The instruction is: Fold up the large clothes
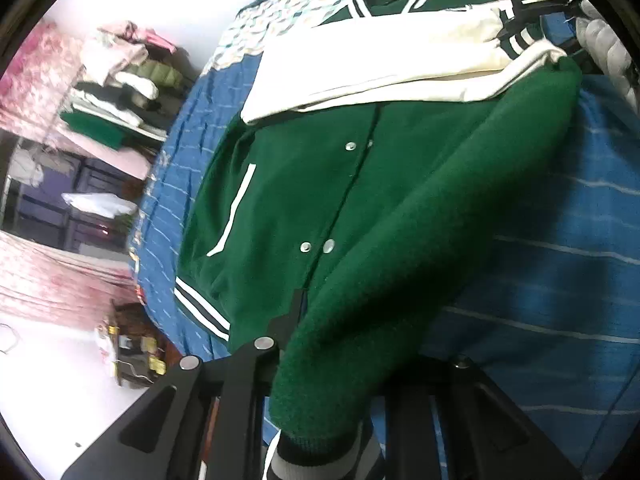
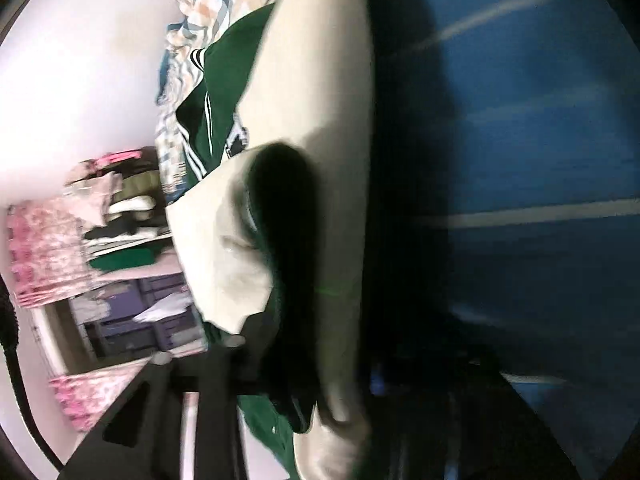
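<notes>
In the left wrist view we see a green woollen varsity jacket with cream sleeves and silver snap buttons (image 1: 320,184) spread on a blue bedspread with thin pale stripes (image 1: 560,280). Its front faces up, and a cream sleeve (image 1: 380,64) is folded across the chest. Our left gripper (image 1: 320,420) is clamped tight on the jacket's green edge near the striped hem, and that edge rises off the bedspread and drapes over the fingers. At the top right the right gripper (image 1: 532,4) shows as a black frame at the striped cuff, with a grey-gloved hand (image 1: 604,40) behind it. A pile of folded clothes (image 1: 120,76) sits on a shelf to the left.

In the right wrist view, heavily blurred, the jacket (image 2: 216,92) fills the middle, cream cloth (image 2: 312,92) lying over the green. Cream and green fabric bunches right at the right gripper (image 2: 304,400); its jaws stand narrow and appear to pinch that fabric. The bedspread (image 2: 540,140) lies to the right, in shadow.
</notes>
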`<state>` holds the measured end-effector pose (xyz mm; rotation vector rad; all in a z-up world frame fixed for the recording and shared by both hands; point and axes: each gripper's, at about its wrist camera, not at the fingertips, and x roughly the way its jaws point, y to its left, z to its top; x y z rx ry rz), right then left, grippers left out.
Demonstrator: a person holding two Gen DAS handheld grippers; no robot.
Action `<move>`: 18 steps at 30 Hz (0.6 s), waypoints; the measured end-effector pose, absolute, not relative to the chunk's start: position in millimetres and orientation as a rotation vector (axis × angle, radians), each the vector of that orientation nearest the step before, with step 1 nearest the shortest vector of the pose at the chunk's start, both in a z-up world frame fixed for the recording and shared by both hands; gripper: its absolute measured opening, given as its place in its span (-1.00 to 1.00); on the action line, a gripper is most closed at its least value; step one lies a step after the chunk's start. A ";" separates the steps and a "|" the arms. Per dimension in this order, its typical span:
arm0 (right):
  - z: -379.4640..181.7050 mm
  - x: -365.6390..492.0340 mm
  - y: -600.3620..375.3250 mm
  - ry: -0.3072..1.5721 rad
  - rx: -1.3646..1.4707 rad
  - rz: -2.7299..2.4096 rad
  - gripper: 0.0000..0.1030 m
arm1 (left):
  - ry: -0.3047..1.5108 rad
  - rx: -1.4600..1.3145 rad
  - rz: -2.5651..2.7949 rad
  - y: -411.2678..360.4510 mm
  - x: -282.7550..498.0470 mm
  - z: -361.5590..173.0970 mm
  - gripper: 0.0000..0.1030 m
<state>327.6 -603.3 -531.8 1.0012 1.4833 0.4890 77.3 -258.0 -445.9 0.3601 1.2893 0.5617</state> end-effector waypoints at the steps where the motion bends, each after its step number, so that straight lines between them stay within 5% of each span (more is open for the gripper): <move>1: -523.4 328.7 -600.8 1.480 0.988 0.477 -0.50 | 1.289 0.340 0.550 -251.5 76.4 -441.2 -0.70; 11: -350.7 344.5 -497.9 1.426 0.786 0.435 -0.61 | 1.270 0.022 0.514 -110.9 76.8 -372.0 -0.66; 18: -306.1 387.8 -339.1 1.496 0.558 0.389 -0.62 | 1.352 -0.279 0.490 21.0 79.5 -401.2 -0.61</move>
